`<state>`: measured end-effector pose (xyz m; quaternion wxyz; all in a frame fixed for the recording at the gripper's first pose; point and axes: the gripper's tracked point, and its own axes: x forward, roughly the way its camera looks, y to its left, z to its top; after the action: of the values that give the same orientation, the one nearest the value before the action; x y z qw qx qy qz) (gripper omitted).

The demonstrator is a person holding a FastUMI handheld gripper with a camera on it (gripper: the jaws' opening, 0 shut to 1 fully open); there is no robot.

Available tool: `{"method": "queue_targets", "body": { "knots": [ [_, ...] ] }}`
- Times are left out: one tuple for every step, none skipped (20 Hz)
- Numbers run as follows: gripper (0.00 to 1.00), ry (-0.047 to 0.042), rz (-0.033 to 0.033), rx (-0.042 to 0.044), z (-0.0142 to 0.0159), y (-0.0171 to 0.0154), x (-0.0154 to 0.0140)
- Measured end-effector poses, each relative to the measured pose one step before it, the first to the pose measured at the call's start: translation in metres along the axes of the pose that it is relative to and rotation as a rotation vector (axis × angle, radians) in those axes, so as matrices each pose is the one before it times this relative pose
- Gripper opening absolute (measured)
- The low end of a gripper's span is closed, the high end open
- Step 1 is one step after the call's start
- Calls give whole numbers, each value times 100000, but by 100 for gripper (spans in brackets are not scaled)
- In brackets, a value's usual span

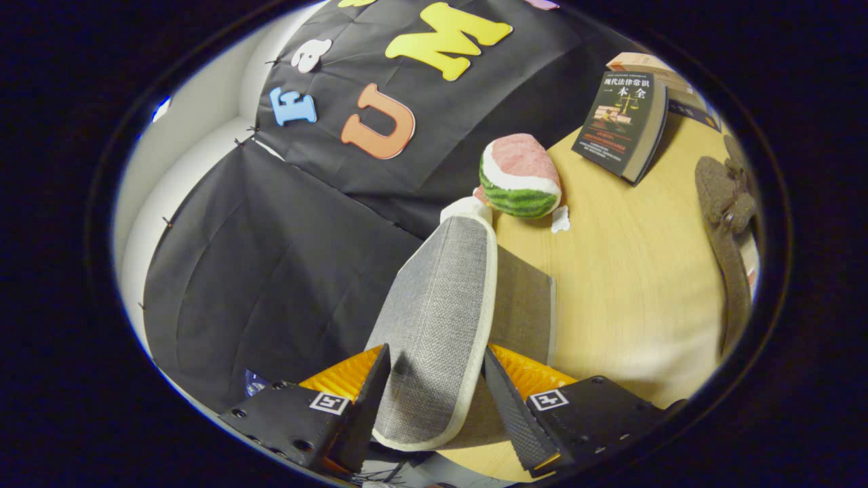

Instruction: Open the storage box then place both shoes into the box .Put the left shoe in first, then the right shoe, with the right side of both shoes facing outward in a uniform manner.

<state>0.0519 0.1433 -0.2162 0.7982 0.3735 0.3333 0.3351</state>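
Note:
My gripper [437, 352] is shut on the storage box's grey fabric lid [441, 285], which has a white trim. The lid stands raised between my fingers, its outer face towards me and a darker inner panel [519, 305] showing on its right side. The rest of the box is hidden behind the lid. A brown fuzzy shoe [729, 203] lies on the wooden table [630, 285], off to the right and well beyond my fingers. I cannot tell whether it is the left or the right shoe.
A toy watermelon slice [521, 177] sits on the table just past the far end of the lid, with a small white scrap [560, 219] beside it. A dark book [620, 125] leans upright further back, with more books [644, 64] behind it.

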Motion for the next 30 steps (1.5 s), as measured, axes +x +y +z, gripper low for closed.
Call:
{"method": "queue_targets", "body": {
  "knots": [
    [68, -2868, -687, 230, 909, 374, -460],
    [54, -579, 1453, -569, 730, 715, -283],
    [41, 0, 824, -2126, 398, 778, -343],
    [28, -2620, -4812, -2516, 530, 230, 805],
    [15, -962, 1979, -596, 1052, 495, -1735],
    [1, 2053, 1188, -914, -455, 1314, 868],
    [2, -391, 81, -1450, 489, 920, 204],
    [2, 243, 1650, -1308, 320, 1140, -163],
    [2, -543, 1866, -1834, 716, 1384, -129],
    [2, -727, 2168, -2485, 805, 1664, -56],
    [2, -473, 2111, -3270, 828, 1899, 209],
    [2, 314, 1750, -2604, 254, 1658, 337],
    [2, 627, 1907, -2815, 335, 1698, 595],
    [2, 816, 1201, -2984, 272, 1484, 804],
    [2, 687, 801, -3618, 343, 1515, 884],
    [2, 422, 564, -2841, 158, 1228, 822],
    [2, 412, 433, -2586, 188, 1279, 1180],
    [2, 452, 129, -1824, 47, 1100, 944],
    [2, 656, 243, -1587, -20, 1098, 1108],
    [2, 1088, 86, -1665, -354, 1217, 1231],
    [2, 1022, -252, -1833, -148, 979, 1085],
    [2, 1401, -152, -2163, -385, 979, 1067],
    [9, 1274, -848, -2325, -391, 566, 1055],
    [9, 1000, -309, -1540, -60, 707, 1014],
    [13, 1269, -560, -1413, -281, 531, 1178],
    [15, 1060, 354, -1510, -386, 686, 748],
    [19, 928, 155, -1868, -181, 625, 873],
    [23, 618, -54, -2276, -287, 566, 546],
    [32, 80, -889, -3839, -107, 414, 661],
    [42, 231, -166, -3144, -96, 677, 745]
  ]
}}
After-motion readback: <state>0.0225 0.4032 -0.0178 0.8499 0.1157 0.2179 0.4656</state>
